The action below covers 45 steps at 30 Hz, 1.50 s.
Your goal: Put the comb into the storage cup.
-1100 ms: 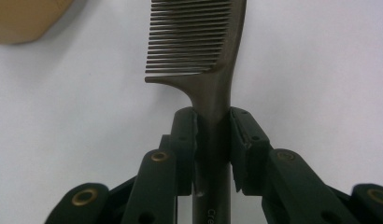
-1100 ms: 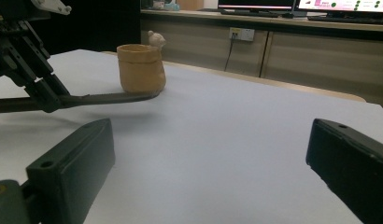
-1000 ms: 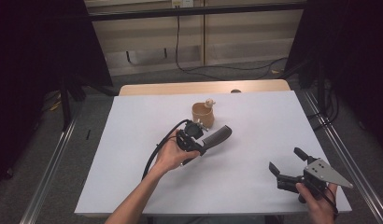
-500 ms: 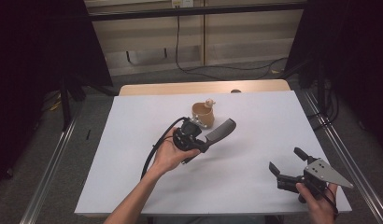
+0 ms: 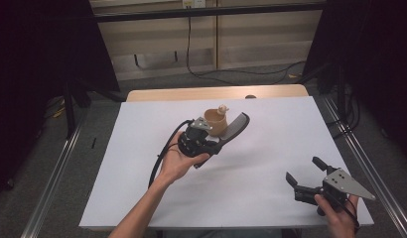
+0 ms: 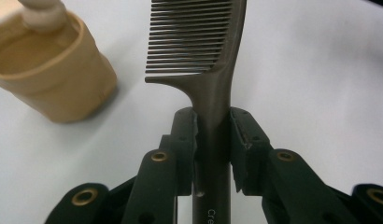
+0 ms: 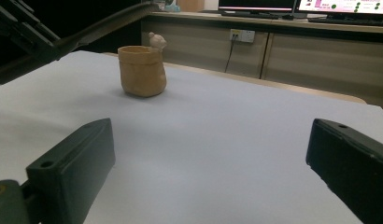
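Comb (image 5: 235, 130) sits mid-frame, clenched by its handle in my left tool (image 5: 217, 144) — lifted off the white desk (image 5: 271, 148), teeth just beside the tan cup (image 5: 215, 121). At lower right, my right tool (image 5: 303, 174) rests low over the desk, jaws spread wide — nothing between them.

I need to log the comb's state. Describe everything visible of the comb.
The comb is dark grey, plastic by the look, with one row of fine teeth and a narrow handle bearing pale lettering. The left gripper is shut on the handle. It is off the table, tilted, teeth end by the tan cup; contact with the cup cannot be told.
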{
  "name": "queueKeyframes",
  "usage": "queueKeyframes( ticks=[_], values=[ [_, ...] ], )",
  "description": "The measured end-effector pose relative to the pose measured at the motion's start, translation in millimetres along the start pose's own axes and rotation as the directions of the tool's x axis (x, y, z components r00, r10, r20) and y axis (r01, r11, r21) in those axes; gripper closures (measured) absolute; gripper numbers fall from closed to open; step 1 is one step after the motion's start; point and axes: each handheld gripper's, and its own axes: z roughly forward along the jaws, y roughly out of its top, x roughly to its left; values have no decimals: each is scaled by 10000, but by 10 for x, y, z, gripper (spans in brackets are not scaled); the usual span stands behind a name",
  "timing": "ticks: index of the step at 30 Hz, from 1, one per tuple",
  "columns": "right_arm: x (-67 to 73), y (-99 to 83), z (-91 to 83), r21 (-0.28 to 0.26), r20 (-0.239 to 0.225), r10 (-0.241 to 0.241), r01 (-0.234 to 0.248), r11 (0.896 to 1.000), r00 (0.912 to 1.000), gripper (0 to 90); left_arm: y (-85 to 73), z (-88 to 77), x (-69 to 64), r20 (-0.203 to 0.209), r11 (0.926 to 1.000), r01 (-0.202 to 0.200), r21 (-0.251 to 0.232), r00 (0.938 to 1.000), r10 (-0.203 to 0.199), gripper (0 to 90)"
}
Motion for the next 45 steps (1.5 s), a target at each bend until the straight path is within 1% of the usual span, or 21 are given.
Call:
queueKeyframes(
  ticks=[2,8,9,12,22,23,25,26,27,29,31,32,34,35,36,37,41,42,43,44,45],
  values=[
    [-4,1,-2,-29,13,-25,25,10000,10000,6,2,-29,14,201,9997,59,-252,9998,-54,728],
    [-5,2,-5,-45,-1,-22,22,10000,10000,6,4,-81,24,-60,9966,-150,-813,9999,145,728],
    [-4,3,-7,-40,8,-22,22,10000,10000,6,1,-94,24,-203,9933,-347,-1099,9993,327,728],
    [-4,4,-11,-54,22,-20,20,10000,10000,6,3,-124,23,-327,9872,-665,-1450,9975,624,728],
    [1,5,-14,-114,36,-49,50,9999,10000,6,24,-210,-17,-472,9681,-1014,-2290,9945,930,728],
    [0,6,-15,-131,38,-32,33,9999,10000,6,26,-230,-21,-556,9610,-1106,-2534,9935,997,729],
    [-1,6,-18,-133,44,-28,29,9999,10000,6,26,-246,-23,-670,9531,-1134,-2805,9929,984,728],
    [-1,6,-18,-141,28,-26,26,9999,10000,6,26,-246,-23,-670,9531,-1134,-2805,9929,984,728],
    [-1,6,-18,-146,41,-30,30,9999,10000,6,26,-261,-17,-744,9454,-1099,-3069,9930,913,728],
    [0,5,-16,-145,39,-34,34,9999,10000,6,27,-270,-13,-842,9435,-1075,-3135,9928,852,729],
    [2,5,-16,-144,20,12,-12,9999,10000,6,23,-294,12,-784,9350,-930,-3423,9944,703,728],
    [2,5,-16,-144,20,12,-12,9999,10000,6,23,-294,12,-784,9350,-930,-3423,9944,703,728],
    [2,7,-20,-194,-5,21,-21,9998,10000,6,20,-305,34,-811,9267,-844,-3663,9950,586,728],
    [2,7,-20,-194,-5,21,-21,9998,10000,6,20,-305,34,-811,9267,-844,-3663,9950,586,728],
    [-1,8,-25,-196,-4,19,-19,9998,10000,6,23,-304,45,-821,9203,-795,-3830,9953,519,728],
    [-1,8,-25,-196,-4,19,-19,9998,10000,6,23,-304,45,-821,9203,-795,-3830,9953,519,728],
    [0,11,-31,-189,32,15,-15,9998,10000,6,29,-294,55,-962,9048,-894,-4163,9939,539,728],
    [0,11,-31,-189,32,15,-15,9998,10000,6,29,-294,55,-962,9048,-894,-4163,9939,539,728],
    [0,12,-31,-213,-3,56,-56,9998,10000,6,30,-301,75,-936,8972,-805,-4343,9946,439,728],
    [0,12,-31,-214,-12,63,-63,9998,10000,6,30,-301,75,-936,8972,-805,-4343,9946,439,728],
    [0,12,-31,-214,-12,63,-63,9998,10000,6,31,-307,85,-948,8916,-719,-4470,9950,326,728]
  ],
)
